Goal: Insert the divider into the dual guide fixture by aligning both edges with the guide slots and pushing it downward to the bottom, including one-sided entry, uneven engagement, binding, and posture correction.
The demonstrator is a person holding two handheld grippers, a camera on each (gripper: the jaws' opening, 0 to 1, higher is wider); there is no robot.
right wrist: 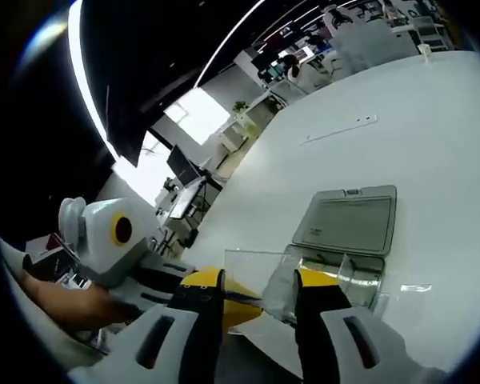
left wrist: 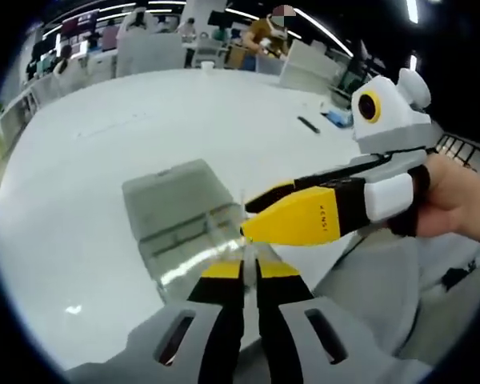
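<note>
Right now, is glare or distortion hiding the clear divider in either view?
Left gripper view: the divider is nearly edge-on, a faint glinting line above the fixture; fisheye bends the table. Right gripper view: its outline reads clearly, though ceiling lights glare top left.

Both views close, sharing fixture [left wrist: 184, 220].

A white table [left wrist: 144, 120] carries a dark pen-like object [left wrist: 308, 124], with office desks [right wrist: 184, 200] beyond
</note>
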